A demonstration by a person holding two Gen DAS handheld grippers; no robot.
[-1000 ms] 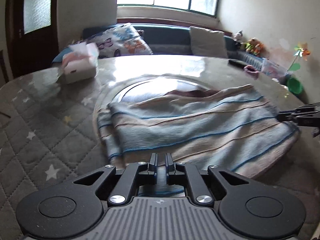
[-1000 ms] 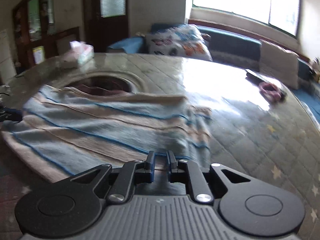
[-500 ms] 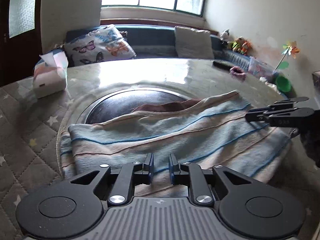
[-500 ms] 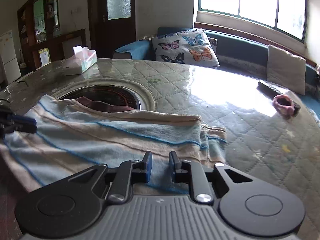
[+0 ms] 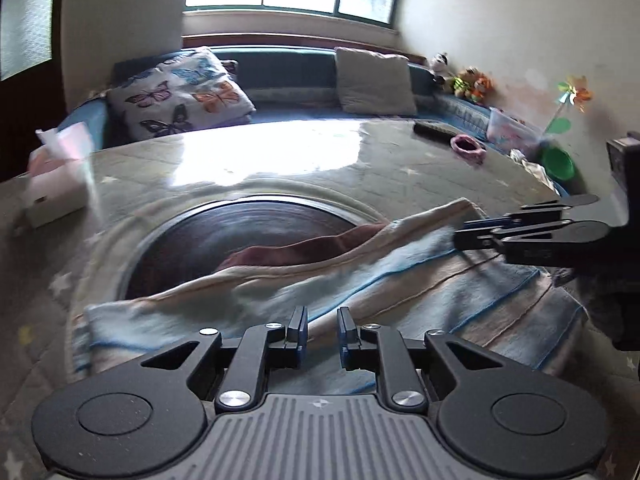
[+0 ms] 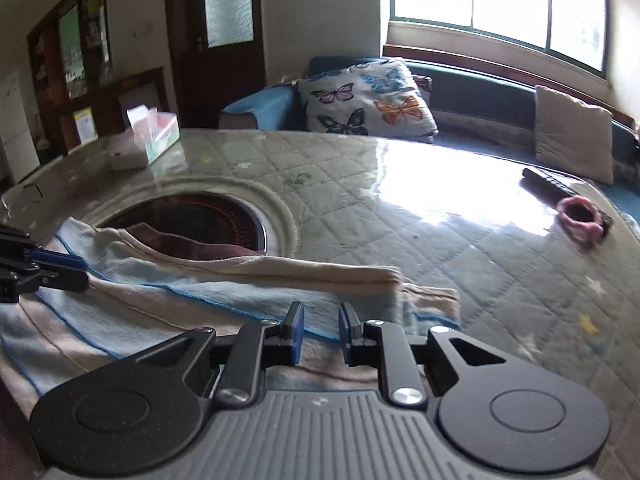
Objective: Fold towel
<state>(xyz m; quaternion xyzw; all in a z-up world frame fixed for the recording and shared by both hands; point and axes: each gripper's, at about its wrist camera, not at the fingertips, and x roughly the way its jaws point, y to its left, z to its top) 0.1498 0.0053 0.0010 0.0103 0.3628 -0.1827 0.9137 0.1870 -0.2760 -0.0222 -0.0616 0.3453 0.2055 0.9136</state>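
A blue and beige striped towel (image 5: 400, 280) (image 6: 168, 304) lies folded over on the quilted table, its far edge reaching the round dark recess. A maroon cloth (image 5: 296, 250) (image 6: 180, 242) shows under that far edge. My left gripper (image 5: 321, 322) hovers open just over the towel's near part, nothing between its fingers. My right gripper (image 6: 320, 320) is open too, above the towel's right end. Each gripper appears in the other's view: the right gripper (image 5: 472, 236) at the towel's right corner, the left gripper (image 6: 60, 268) at its left edge.
A round dark hotplate recess (image 5: 240, 232) (image 6: 208, 216) sits mid-table. A tissue box (image 5: 56, 176) (image 6: 146, 142) stands at the far left. A black remote (image 6: 548, 182) and pink hair tie (image 6: 580, 218) lie far right. A sofa with cushions (image 5: 180, 96) runs behind the table.
Both grippers, nearly shut on the towel's edge a second ago, have opened and let it go. The towel now lies doubled over, narrower than before.
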